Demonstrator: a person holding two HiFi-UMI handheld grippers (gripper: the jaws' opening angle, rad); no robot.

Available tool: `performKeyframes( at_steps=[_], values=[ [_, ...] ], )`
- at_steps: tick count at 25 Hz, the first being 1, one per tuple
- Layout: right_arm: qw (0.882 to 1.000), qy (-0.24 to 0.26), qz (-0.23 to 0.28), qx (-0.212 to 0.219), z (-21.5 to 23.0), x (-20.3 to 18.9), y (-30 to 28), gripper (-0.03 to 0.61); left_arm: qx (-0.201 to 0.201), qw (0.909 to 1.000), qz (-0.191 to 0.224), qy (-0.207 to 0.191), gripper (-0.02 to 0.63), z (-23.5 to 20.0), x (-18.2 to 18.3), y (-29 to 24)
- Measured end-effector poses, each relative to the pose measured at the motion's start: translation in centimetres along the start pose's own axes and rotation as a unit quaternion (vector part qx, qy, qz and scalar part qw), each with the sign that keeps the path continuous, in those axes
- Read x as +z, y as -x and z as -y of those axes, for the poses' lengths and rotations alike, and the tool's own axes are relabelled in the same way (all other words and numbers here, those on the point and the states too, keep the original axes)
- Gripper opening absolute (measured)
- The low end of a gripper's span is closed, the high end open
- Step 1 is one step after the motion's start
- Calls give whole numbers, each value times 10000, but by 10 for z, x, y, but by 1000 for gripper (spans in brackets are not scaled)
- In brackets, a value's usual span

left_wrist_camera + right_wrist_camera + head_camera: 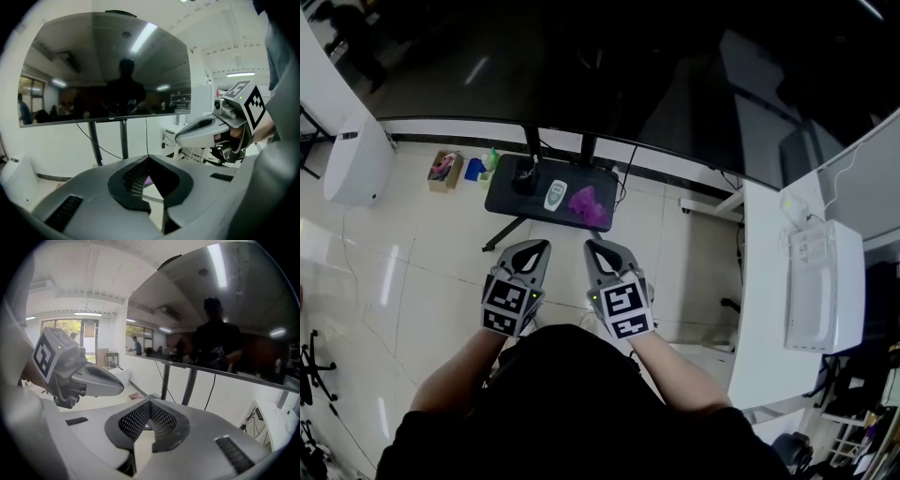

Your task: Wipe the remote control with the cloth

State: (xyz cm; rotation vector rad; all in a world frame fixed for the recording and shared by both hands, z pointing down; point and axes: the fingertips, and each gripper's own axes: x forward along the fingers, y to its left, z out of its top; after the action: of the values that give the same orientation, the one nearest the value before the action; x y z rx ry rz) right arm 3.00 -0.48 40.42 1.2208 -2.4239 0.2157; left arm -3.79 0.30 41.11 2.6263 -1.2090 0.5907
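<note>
**Nothing held, no wiping under way**

The remote control [555, 194] is lying on the dark counter [511, 202], just beside the purple cloth [589, 203]. The left tongs [536, 246] and right tongs [592, 247] are hovering well apart from them, both pressed together and empty. Wiping is either finished or unstarted; from up here it's unclear which.

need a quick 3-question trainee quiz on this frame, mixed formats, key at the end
1. True or false: on the small black table, the crumpled purple cloth lies to the right of the white remote control in the head view.
2. The left gripper is: A) open; B) shut on the cloth; C) shut, holding nothing.
3. Short answer: does the right gripper touch the remote control?
Key: 1 true; 2 C; 3 no, it is held apart from the table, its fingers shut and empty.
</note>
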Motion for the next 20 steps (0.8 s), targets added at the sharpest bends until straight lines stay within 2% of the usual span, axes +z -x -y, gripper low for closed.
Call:
performKeyframes(
  at_steps=[9,20],
  values=[
    [9998,40,208,-20,-6,13,13,15,55,9997,138,-208,0,9,14,12],
    [9997,60,235,-6,-10,17,15,15,30,9995,187,-256,0,12,19,16]
  ],
)
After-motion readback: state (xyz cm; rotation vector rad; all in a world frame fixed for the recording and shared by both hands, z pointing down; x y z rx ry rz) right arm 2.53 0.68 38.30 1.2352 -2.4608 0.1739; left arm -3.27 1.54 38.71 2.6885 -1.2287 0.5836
